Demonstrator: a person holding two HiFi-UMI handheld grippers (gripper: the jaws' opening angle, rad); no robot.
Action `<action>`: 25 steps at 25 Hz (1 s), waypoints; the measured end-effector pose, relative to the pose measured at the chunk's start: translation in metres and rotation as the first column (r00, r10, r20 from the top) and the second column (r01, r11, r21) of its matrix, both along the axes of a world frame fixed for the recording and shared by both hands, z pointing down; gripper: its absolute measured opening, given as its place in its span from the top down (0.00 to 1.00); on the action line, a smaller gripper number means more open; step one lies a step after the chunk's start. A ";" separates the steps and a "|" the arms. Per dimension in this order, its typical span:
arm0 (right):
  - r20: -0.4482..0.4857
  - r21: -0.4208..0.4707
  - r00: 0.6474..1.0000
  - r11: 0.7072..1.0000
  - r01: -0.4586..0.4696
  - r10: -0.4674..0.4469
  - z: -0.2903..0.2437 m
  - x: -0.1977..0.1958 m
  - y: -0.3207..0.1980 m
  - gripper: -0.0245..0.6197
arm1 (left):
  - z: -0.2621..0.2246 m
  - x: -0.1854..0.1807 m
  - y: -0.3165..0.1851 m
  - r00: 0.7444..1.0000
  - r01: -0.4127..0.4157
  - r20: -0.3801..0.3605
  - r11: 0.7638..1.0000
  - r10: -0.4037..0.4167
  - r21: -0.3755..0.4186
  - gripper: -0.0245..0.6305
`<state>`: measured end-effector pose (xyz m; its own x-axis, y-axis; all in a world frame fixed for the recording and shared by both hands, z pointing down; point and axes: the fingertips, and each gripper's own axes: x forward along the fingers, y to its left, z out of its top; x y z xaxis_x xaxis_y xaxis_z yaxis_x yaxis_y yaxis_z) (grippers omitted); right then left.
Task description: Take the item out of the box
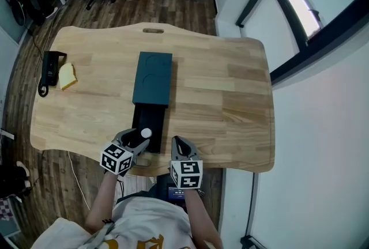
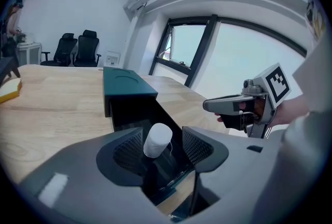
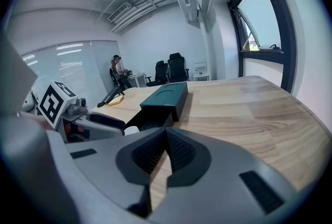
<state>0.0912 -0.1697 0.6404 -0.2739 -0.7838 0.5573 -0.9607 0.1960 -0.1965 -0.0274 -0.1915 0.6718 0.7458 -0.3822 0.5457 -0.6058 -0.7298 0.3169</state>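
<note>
My left gripper (image 2: 162,147) has its jaws wide apart. The white cylinder (image 2: 157,139) stands upright between them at lower centre, nearer the left pad and unclamped, in the dark box's (image 2: 127,87) pulled-out tray (image 2: 136,114). My right gripper (image 3: 165,158), jaws together, sits alongside, farther off.

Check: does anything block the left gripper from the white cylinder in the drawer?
Nothing visible does. The cylinder stands in the pulled-out drawer, right between the left gripper's parted jaws; the box sleeve lies behind it, not over it.

Cylinder (image 1: 146,133) in box's (image 1: 153,78) drawn-out tray (image 1: 151,118), at table's (image 1: 225,104) near edge
</note>
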 end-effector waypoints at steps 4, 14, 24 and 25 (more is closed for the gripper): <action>-0.001 -0.016 1.000 1.000 0.005 -0.005 0.006 0.002 -0.004 0.95 | 0.012 0.006 0.001 0.995 -0.052 0.081 0.999 0.051 0.009 0.62; -0.029 -0.007 0.999 1.000 -0.017 0.017 0.006 0.016 -0.014 0.95 | 0.025 0.014 -0.008 0.973 -0.105 0.210 0.994 0.099 0.016 0.62; -0.028 -0.021 0.999 0.999 -0.027 0.026 0.009 0.024 -0.016 0.95 | 0.030 0.012 -0.010 0.955 -0.126 0.271 0.992 0.121 -0.001 0.69; -0.029 -0.021 0.999 0.999 -0.027 0.026 0.009 0.024 -0.016 0.95 | 0.030 0.012 -0.010 0.956 -0.123 0.269 0.992 0.120 -0.005 0.70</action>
<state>0.1150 -0.1858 0.6496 -0.2371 -0.7786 0.5810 -0.9707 0.1665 -0.1731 -0.0156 -0.2019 0.7022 0.6142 -0.3052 0.7277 -0.5736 -0.8060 0.1460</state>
